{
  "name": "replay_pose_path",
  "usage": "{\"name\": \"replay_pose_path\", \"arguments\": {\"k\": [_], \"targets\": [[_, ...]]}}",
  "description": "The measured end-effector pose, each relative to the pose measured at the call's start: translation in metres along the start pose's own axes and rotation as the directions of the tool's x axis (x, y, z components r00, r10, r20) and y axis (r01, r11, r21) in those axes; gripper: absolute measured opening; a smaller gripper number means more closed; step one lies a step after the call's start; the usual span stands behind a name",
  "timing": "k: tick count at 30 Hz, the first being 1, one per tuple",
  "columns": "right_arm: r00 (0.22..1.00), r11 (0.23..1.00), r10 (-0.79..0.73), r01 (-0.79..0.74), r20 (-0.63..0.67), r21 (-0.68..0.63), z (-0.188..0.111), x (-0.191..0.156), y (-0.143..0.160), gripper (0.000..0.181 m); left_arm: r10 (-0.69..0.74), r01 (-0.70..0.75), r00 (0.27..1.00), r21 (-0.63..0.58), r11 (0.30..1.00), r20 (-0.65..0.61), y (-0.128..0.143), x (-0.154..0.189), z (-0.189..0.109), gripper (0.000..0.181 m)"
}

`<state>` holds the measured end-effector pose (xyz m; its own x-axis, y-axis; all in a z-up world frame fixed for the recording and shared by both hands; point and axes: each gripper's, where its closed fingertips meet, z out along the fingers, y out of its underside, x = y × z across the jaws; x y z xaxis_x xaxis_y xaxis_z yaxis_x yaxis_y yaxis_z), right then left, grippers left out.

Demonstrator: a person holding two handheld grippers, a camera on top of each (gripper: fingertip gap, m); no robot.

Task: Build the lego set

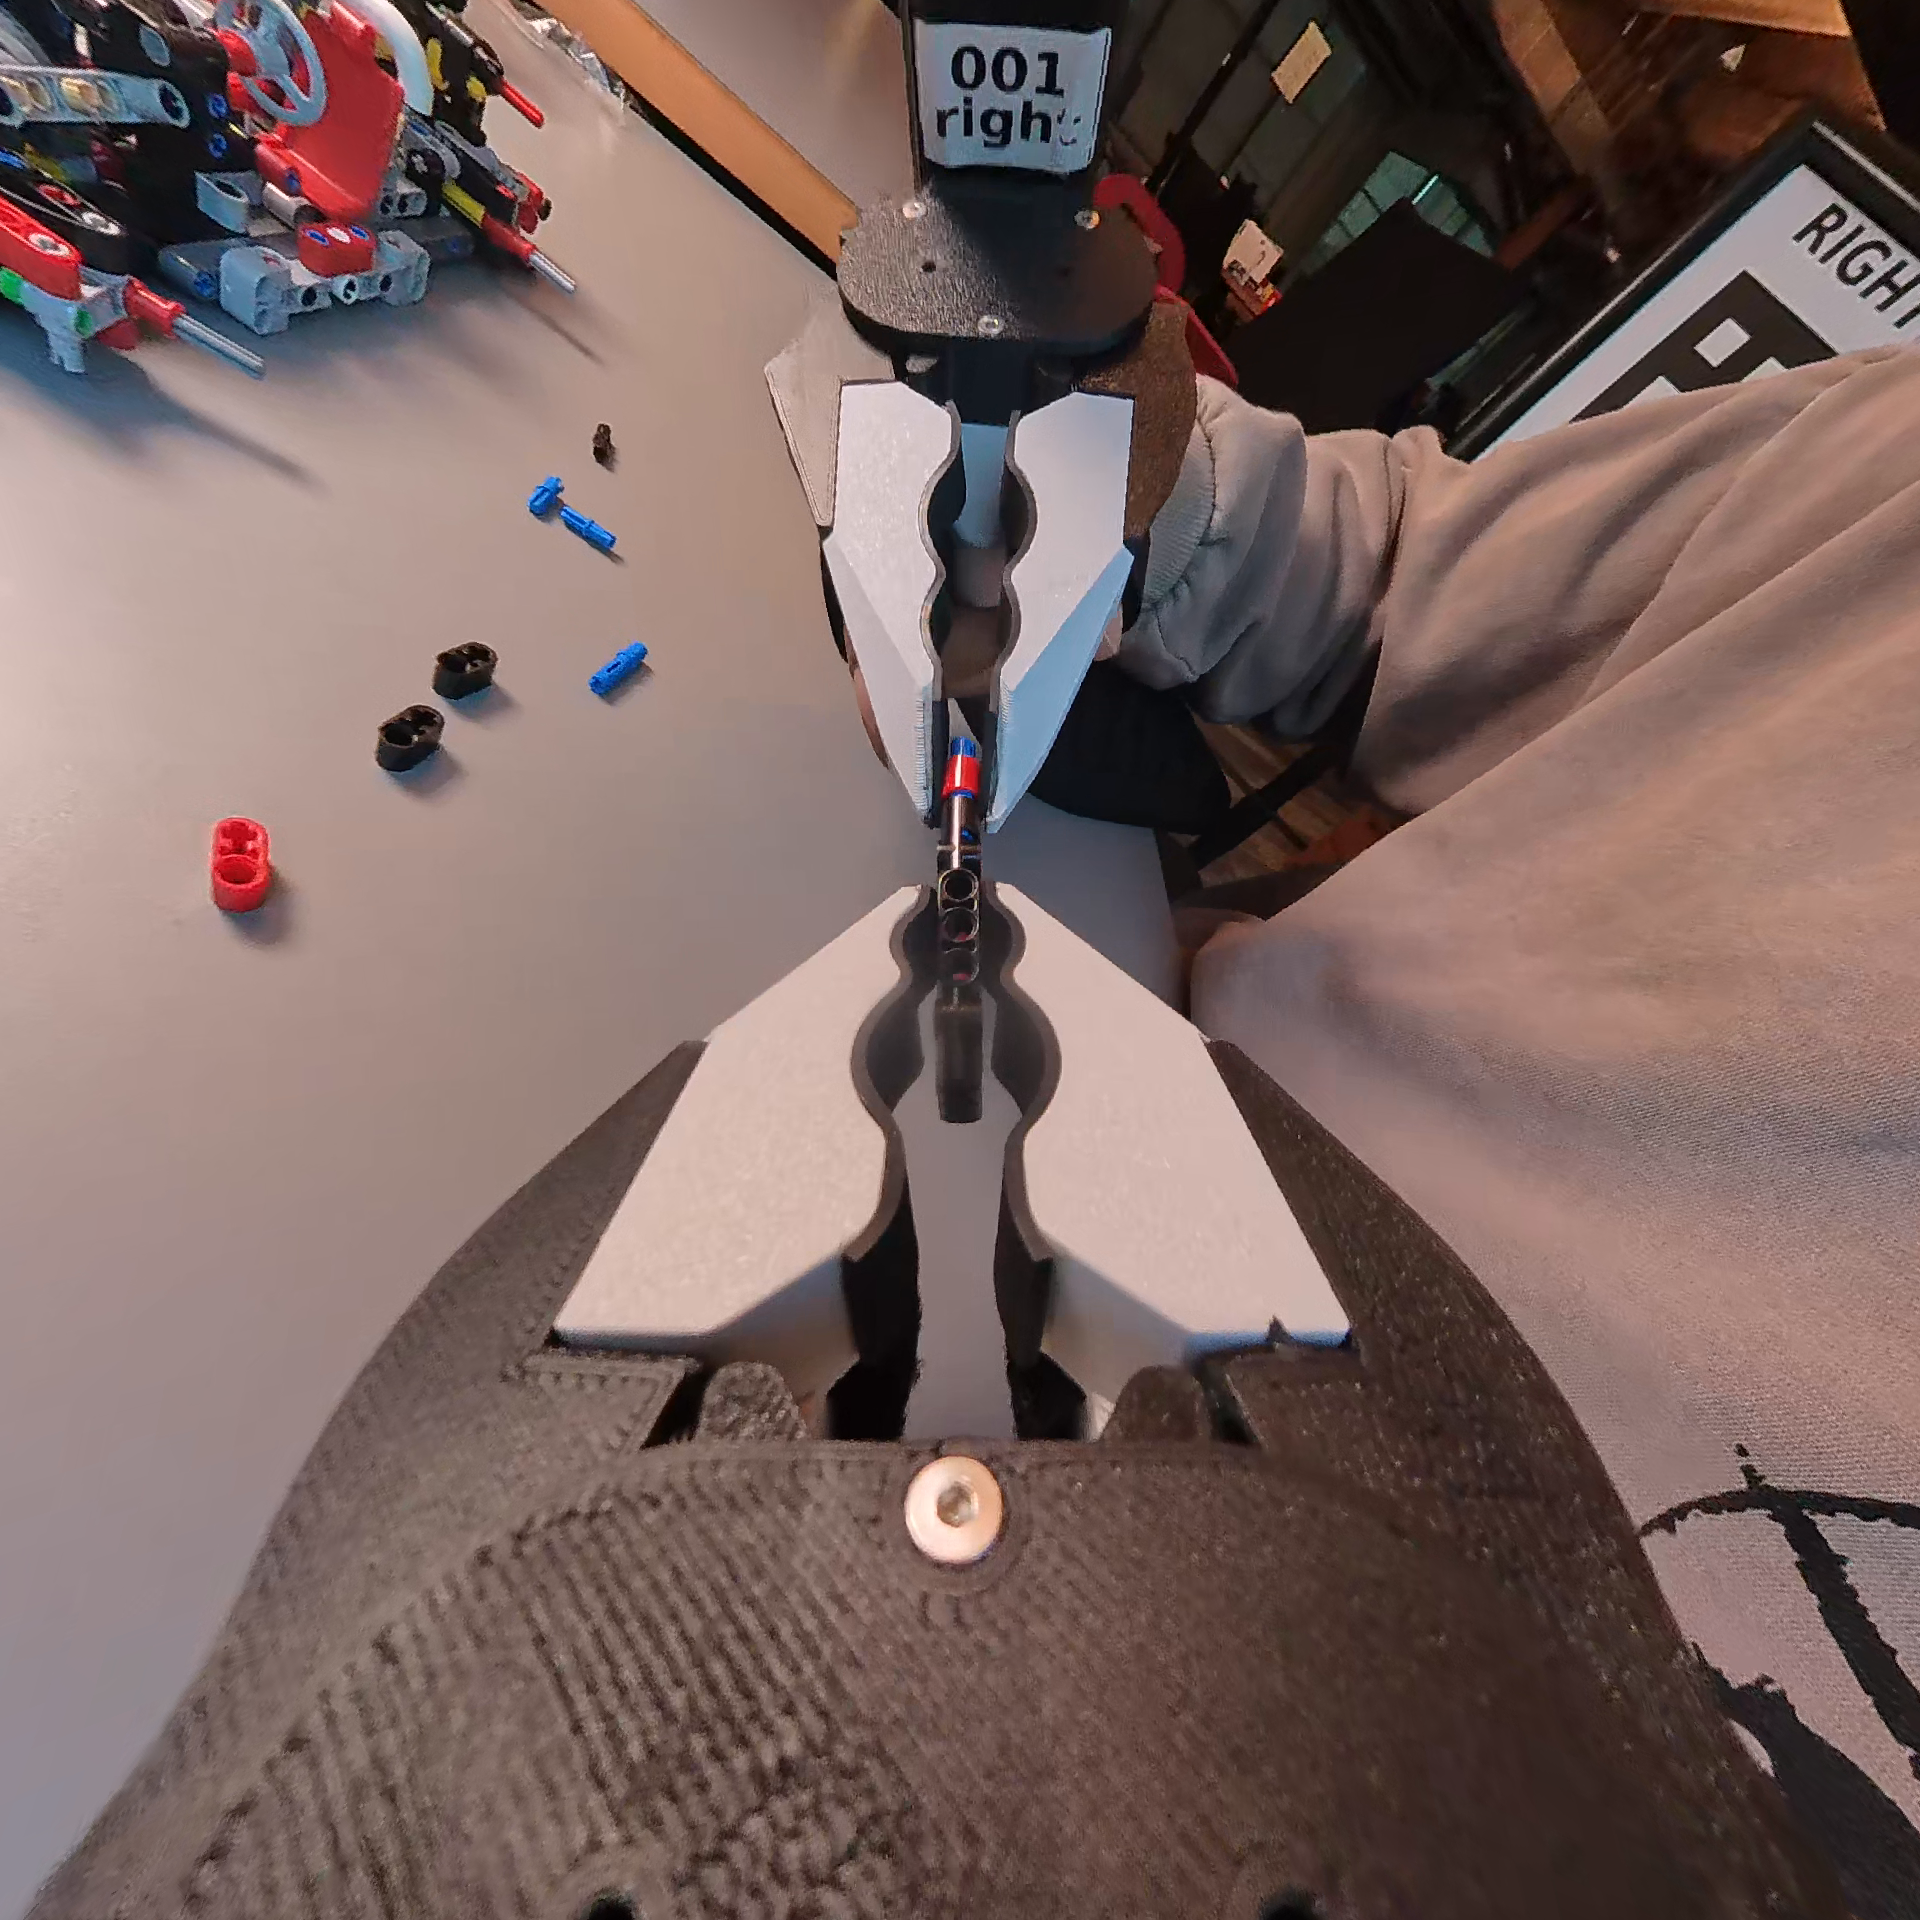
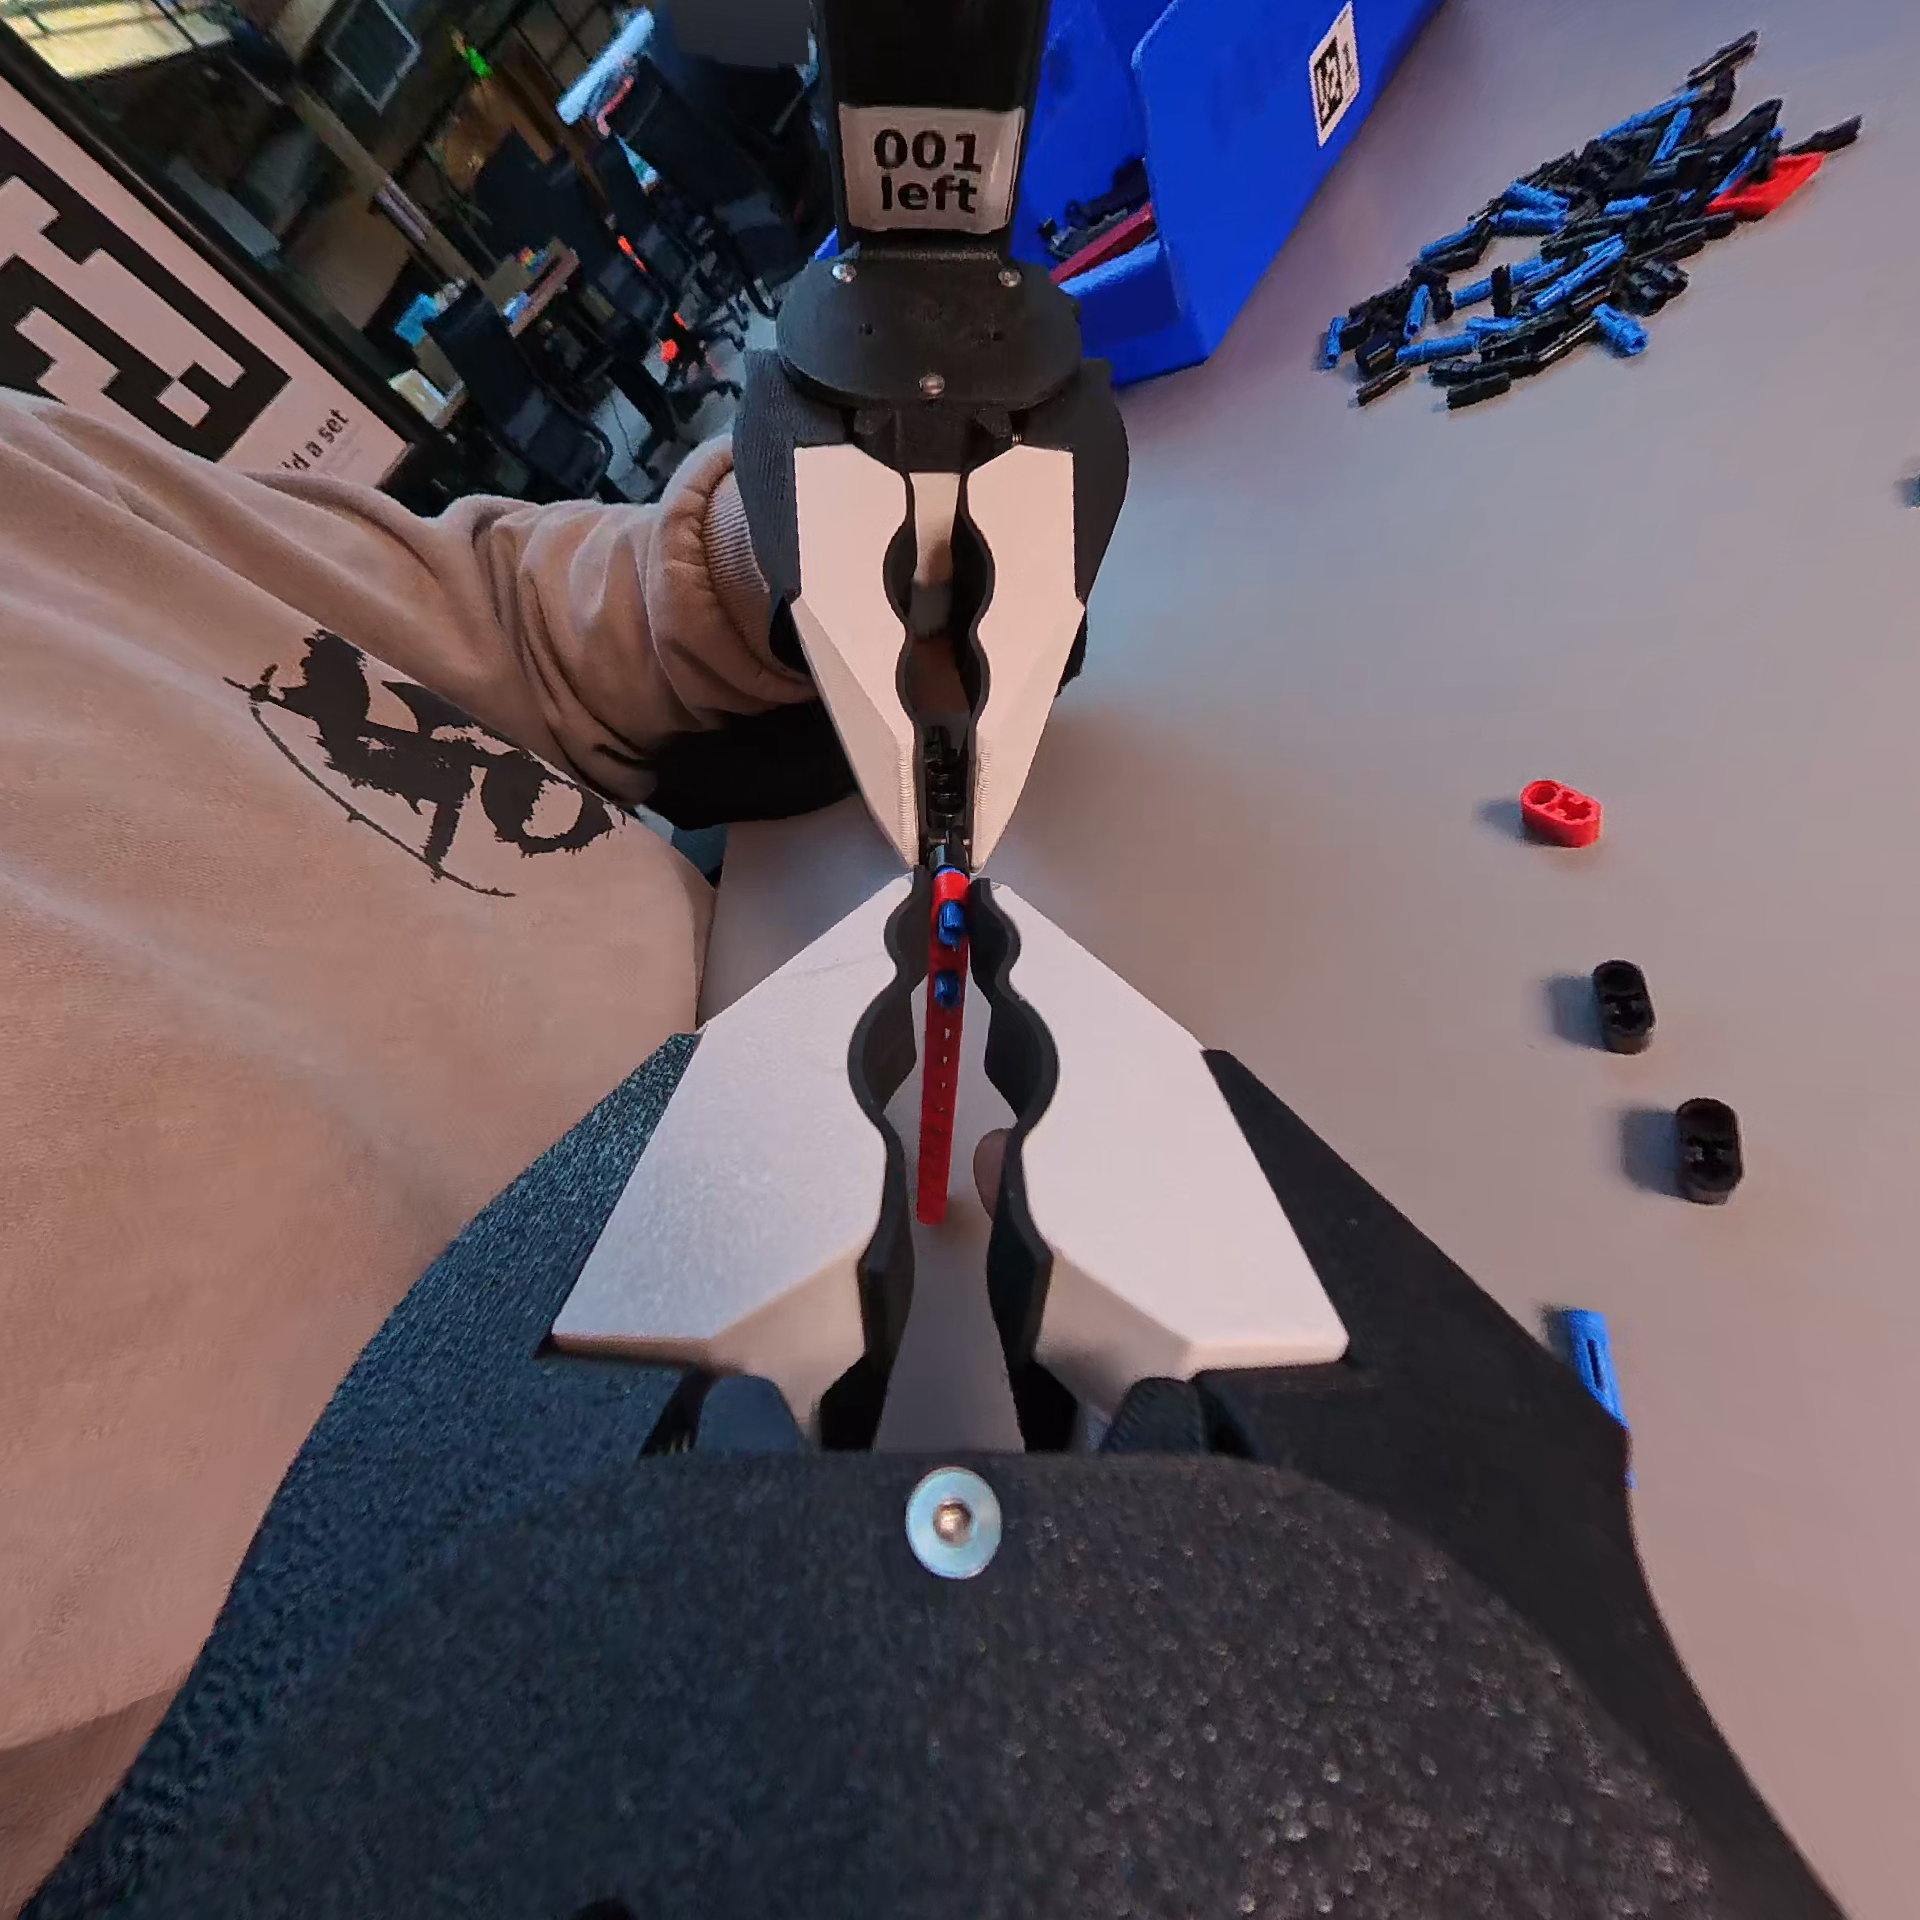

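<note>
My left gripper (image 1: 961, 896) is shut on a black beam with holes (image 1: 958, 935) that sticks out past its tips. My right gripper (image 2: 948, 883) is shut on a long red beam (image 2: 938, 1101) with blue pins (image 2: 948, 916) near its front end. The two grippers face each other tip to tip above the table's near edge. The black beam (image 2: 943, 784) and the red beam's end (image 1: 962, 774) meet end to end between them. The right gripper (image 1: 961, 823) shows opposite in the left wrist view, and the left gripper (image 2: 948, 854) in the right wrist view.
A partly built red, black and grey model (image 1: 260, 177) stands on the grey table (image 1: 312, 1039). Loose parts lie there: a red connector (image 1: 241, 864), two black connectors (image 1: 464, 670), blue pins (image 1: 618, 668). A pin pile (image 2: 1558, 270) and blue bin (image 2: 1195, 177) lie farther off. The person's sleeve (image 2: 312, 831) is close. My left and right fingertips are right by each other. The red connector (image 1: 241, 864) is about equally far from each gripper, around 12 centimeters. The right camera catches it too, in the right wrist view (image 2: 1553, 811).
</note>
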<state>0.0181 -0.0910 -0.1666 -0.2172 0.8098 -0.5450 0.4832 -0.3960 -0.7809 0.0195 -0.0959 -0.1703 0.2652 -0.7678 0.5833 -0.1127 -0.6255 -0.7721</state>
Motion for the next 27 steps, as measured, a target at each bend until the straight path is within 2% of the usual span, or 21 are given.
{"name": "replay_pose_path", "arguments": {"k": [6, 9, 13, 14, 17, 22, 24, 27], "targets": [[0.999, 0.987, 0.020, -0.014, -0.032, 0.157, -0.004, 0.005, -0.020, 0.005, -0.045, 0.047, 0.999, 0.082, 0.996, -0.021, -0.014, -0.003, -0.007, 0.004], [0.999, 0.984, -0.023, 0.030, -0.041, 0.175, -0.013, 0.005, -0.026, 0.017, -0.031, 0.031, 0.999, 0.091, 0.995, -0.010, -0.017, -0.004, -0.009, 0.005], [0.998, 0.994, -0.052, 0.055, -0.035, 0.095, -0.006, 0.004, -0.010, 0.011, -0.026, 0.028, 0.999, 0.114, 0.993, -0.018, -0.019, -0.001, -0.011, 0.005], [0.998, 0.994, -0.052, 0.053, -0.018, 0.092, -0.003, 0.001, -0.010, 0.005, -0.019, 0.020, 1.000, 0.113, 0.993, -0.013, -0.020, -0.001, -0.011, 0.005], [0.998, 0.993, -0.057, 0.058, -0.009, 0.099, -0.002, 0.000, -0.011, 0.004, -0.010, 0.011, 1.000, 0.119, 0.993, -0.008, -0.020, 0.000, -0.012, 0.005], [0.999, 0.999, -0.038, 0.038, 0.020, -0.010, 0.006, -0.001, 0.004, 0.003, -0.013, 0.014, 1.000, 0.070, 0.997, -0.017, -0.010, 0.001, -0.007, 0.004], [0.998, 0.994, -0.055, 0.058, 0.034, -0.097, 0.013, -0.005, 0.016, 0.003, 0.008, -0.007, 1.000, 0.043, 0.999, -0.019, -0.008, 0.005, -0.002, 0.004], [0.997, 0.991, -0.079, 0.081, 0.023, -0.105, 0.027, -0.008, 0.016, 0.003, 0.056, -0.056, 0.998, 0.003, 0.998, 0.003, -0.011, 0.008, 0.003, 0.005]]}}
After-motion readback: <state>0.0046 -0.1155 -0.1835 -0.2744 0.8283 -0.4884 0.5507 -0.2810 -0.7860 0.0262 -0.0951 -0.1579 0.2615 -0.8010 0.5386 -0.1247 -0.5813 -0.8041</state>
